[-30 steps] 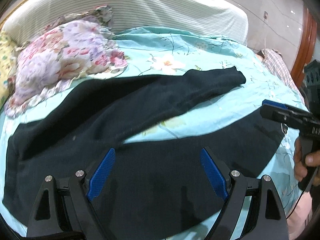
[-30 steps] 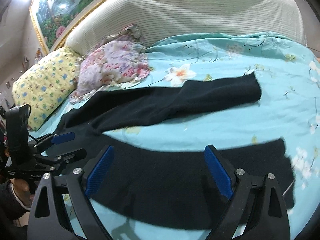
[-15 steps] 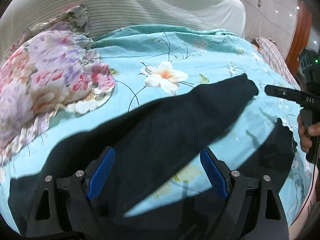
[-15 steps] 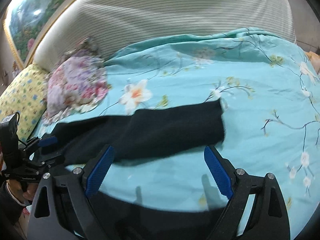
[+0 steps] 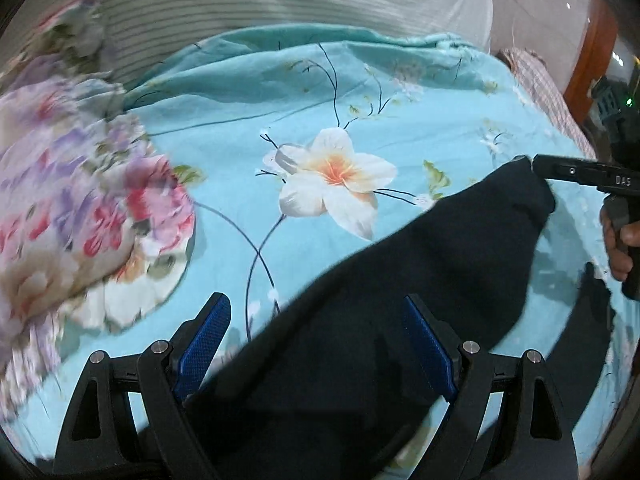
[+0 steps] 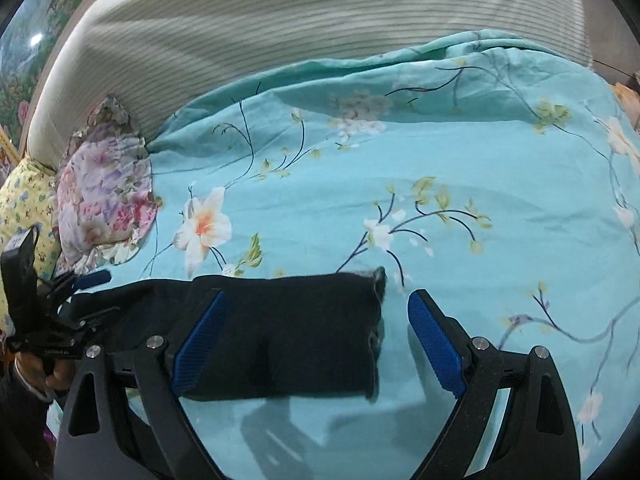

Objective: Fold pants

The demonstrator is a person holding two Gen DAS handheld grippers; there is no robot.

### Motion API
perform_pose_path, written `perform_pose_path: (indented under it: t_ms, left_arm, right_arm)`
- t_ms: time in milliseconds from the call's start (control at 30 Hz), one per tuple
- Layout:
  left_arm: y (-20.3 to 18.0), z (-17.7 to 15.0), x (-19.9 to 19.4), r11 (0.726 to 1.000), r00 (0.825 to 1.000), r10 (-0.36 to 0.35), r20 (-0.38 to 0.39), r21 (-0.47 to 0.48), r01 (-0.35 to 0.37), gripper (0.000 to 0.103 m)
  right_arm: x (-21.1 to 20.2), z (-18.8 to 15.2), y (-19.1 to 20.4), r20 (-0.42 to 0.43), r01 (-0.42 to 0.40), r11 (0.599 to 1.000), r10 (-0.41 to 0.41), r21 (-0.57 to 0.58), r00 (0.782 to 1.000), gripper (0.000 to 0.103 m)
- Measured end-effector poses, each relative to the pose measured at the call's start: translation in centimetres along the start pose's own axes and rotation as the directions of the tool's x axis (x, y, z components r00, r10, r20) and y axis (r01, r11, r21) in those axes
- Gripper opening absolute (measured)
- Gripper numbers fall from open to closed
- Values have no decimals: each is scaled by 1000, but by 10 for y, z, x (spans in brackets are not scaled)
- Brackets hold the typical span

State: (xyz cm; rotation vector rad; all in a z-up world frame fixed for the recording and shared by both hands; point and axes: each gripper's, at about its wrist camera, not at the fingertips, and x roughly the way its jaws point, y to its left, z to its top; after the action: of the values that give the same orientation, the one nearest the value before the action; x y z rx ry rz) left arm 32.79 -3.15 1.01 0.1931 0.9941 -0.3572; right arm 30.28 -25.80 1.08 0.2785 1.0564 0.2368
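Observation:
Black pants (image 5: 420, 280) lie spread on a turquoise floral bedspread (image 5: 320, 112). In the left wrist view my left gripper (image 5: 316, 344) is open, low over the far leg with the leg's upper edge between its jaws. My right gripper (image 5: 536, 164) comes in from the right, by the leg's hem. In the right wrist view my right gripper (image 6: 316, 340) is open over the hem end of that leg (image 6: 288, 320); the hem edge lies between its jaws. My left gripper (image 6: 88, 292) shows at the left, over the same leg.
A pink and purple floral pillow (image 5: 72, 208) lies at the left, with a yellow floral pillow (image 6: 20, 204) beyond it. A striped padded headboard (image 6: 280, 28) stands at the back. A plaid cloth (image 5: 548, 92) lies at the bed's right edge.
Both grippers have moved forward across the bed from the near leg to the far leg. The right gripper now stands at the far leg's hem. Both stay open.

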Motion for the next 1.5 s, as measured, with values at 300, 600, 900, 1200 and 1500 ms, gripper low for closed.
perform_pose_path:
  t_ms: [300, 600, 900, 1200, 1500]
  left_arm:
    - [0, 6, 51, 993, 979, -97, -177, 55, 108, 84]
    - [-27, -17, 15, 986, 990, -86, -109, 130, 100, 7]
    - [-59, -71, -52, 980, 985, -171, -27, 95, 173, 5]
    - [-90, -130, -86, 974, 976, -216, -5, 60, 216, 5]
    - [-99, -162, -104, 966, 966, -257, -5, 34, 257, 5]
  right_arm:
    - [27, 9, -6, -85, -10, 1000, 9, -6, 996, 50]
    - [7, 5, -5, -55, -17, 999, 16, -31, 998, 6]
    - [-44, -23, -7, 36, -54, 994, 57, -92, 998, 5]
    - [-85, -80, -21, 84, -121, 989, 127, -80, 988, 5]
    - [-116, -132, -23, 106, -134, 986, 144, -98, 984, 5]
